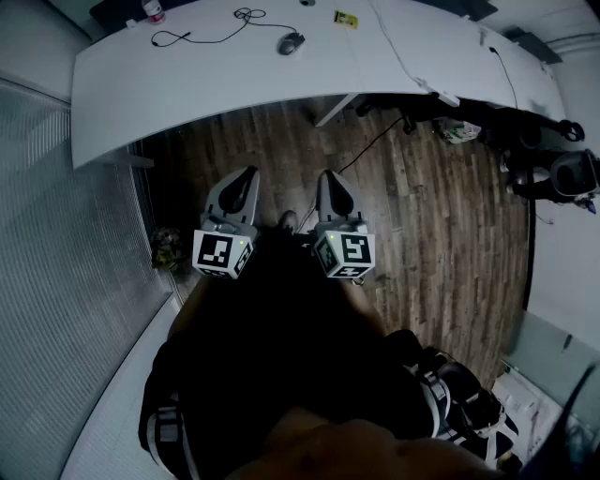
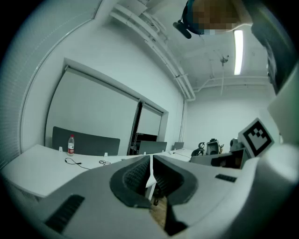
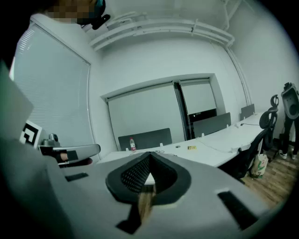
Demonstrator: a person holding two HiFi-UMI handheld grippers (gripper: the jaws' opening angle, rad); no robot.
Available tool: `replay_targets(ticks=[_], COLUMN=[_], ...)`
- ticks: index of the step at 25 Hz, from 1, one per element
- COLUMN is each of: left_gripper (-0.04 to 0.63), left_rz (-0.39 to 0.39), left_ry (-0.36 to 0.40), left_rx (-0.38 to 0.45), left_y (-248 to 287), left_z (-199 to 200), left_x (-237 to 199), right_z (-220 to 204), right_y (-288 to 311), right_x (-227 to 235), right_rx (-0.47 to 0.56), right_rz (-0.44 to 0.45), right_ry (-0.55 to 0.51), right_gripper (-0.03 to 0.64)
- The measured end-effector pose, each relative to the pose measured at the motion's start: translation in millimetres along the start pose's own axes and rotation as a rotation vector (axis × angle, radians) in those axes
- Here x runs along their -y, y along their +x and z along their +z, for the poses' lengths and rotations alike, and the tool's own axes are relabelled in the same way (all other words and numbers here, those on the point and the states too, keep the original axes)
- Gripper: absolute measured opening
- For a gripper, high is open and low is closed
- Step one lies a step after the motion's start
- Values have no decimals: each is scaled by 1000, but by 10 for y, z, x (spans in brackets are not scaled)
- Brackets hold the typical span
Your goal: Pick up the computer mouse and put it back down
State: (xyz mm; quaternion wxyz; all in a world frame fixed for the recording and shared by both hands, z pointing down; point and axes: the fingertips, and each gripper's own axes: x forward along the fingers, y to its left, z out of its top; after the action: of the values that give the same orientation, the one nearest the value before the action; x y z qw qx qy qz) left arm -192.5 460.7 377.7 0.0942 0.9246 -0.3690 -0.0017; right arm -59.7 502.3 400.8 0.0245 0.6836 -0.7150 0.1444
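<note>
- left claw (image 1: 247,172): shut tight, pads together, nothing in it. you hold it level and close to your body.
- right claw (image 1: 328,174): also closed up and empty, tipped a little down, just beside the left one.
- both hang over the wood floor (image 1: 422,216), well short of the desk (image 1: 141,84). looks like the approach step to me, nothing picked yet.
- mouse (image 1: 292,42) sits on the desk toward its far side, roughly in line w/ the gap between your two claws, so either one could take it.
- step in close before you reach. stretching over from this far back would prob. bring the claw in at a bad angle.
- open the claw wide before it gets to the mouse, not on top of it.
- come in low, one jaw each side of the mouse's flanks, then squeeze gently. the shell looks smooth and rounded, so a high pinch may slip off.
- lift straight up, only a little, then set it down flat and let go.
- thin black cable (image 1: 211,33) lies just left of the mouse. can't tell if it's joined to it, so watch for drag on the lift.
- farther back: bottle (image 1: 153,11) at the far left, small yellow tag (image 1: 346,18) past the mouse to the right. both are clear of your path.
</note>
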Motion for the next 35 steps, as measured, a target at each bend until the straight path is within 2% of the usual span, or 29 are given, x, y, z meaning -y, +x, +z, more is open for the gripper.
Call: replay_targets(ticks=[14, 21, 28, 35], left_gripper=[17, 15, 17, 17], left_rz=[12, 40, 111, 115], left_ry=[13, 32, 55, 60], left_rx=[-11, -11, 8, -15], left_y=[-23, 145, 362, 564], left_z=[-64, -96, -112, -197], left_x=[207, 423, 507, 552], right_z=[20, 3, 27, 71], right_y=[-145, -234, -207, -111], right_x=[48, 303, 581, 791], right_rx=[25, 19, 31, 40], right_rz=[27, 62, 110, 110], right_ry=[13, 29, 14, 31], right_gripper=[0, 0, 0, 0])
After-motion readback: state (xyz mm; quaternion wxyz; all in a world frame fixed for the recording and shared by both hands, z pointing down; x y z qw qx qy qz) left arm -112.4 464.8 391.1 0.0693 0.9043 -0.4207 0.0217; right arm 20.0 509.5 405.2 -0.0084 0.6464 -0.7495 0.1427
